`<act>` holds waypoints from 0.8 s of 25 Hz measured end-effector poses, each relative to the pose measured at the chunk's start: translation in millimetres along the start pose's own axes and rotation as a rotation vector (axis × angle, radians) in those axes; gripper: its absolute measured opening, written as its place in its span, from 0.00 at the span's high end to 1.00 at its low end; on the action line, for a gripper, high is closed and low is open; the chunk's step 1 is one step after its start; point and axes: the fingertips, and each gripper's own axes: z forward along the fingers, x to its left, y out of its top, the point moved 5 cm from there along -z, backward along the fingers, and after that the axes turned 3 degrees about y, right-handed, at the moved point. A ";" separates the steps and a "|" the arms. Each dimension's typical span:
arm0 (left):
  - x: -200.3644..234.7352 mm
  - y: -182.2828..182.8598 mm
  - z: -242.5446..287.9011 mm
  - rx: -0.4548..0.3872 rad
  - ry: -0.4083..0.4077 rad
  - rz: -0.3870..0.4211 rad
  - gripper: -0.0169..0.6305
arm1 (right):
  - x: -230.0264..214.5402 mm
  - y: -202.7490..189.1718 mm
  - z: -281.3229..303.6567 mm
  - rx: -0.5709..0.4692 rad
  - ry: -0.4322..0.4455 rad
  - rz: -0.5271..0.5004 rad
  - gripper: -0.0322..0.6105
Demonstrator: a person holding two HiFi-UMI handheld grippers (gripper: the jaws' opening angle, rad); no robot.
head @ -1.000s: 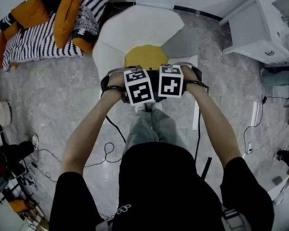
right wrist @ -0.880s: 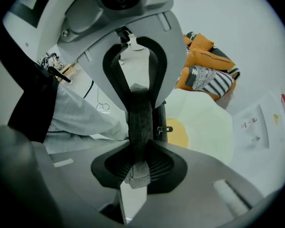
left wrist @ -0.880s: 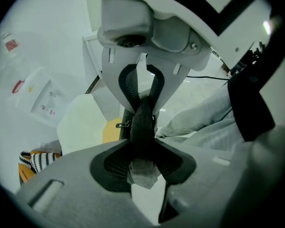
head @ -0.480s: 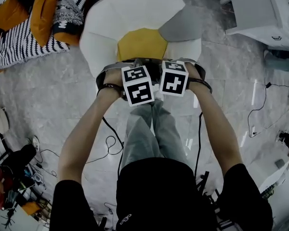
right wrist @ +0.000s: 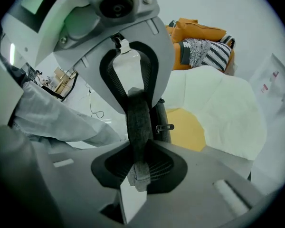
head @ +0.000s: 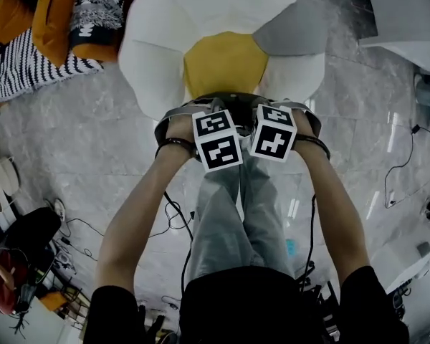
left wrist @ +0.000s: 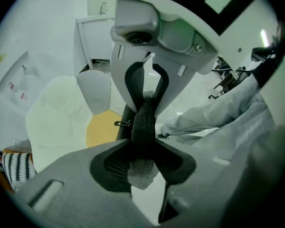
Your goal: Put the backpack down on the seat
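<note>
Left gripper (left wrist: 141, 161) and right gripper (right wrist: 137, 167) are each pinching a dark grey woven webbing strap (left wrist: 143, 120), pads pressing on it. Black soft fabric backpack (head: 236, 104) is hanging under them, at the near edge of the round yellow seat cushion (head: 226, 63) on the white petal-shaped chair (head: 154, 56). Judging it limp, fairly light and prone to sagging; the straps look like the right hold.

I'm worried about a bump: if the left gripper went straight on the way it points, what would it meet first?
Probably the backpack itself: the strap in the left gripper's fingers runs straight ahead to it, close by the right gripper. The yellow seat lies beyond; depth is unclear.
</note>
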 end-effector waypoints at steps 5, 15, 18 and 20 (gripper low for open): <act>18.0 -22.7 22.6 -0.061 0.024 -0.072 0.76 | -18.7 2.1 25.3 -0.111 -0.041 0.080 0.84; 44.9 -28.1 66.3 -0.052 0.088 -0.039 0.77 | -51.3 -9.8 63.7 -0.088 -0.146 0.083 0.83; 56.5 -27.9 77.6 -0.050 0.118 -0.015 0.77 | -63.7 -13.6 71.7 -0.092 -0.207 0.096 0.83; 64.3 -27.2 83.3 -0.058 0.138 -0.009 0.77 | -72.1 -16.4 75.2 -0.104 -0.243 0.101 0.83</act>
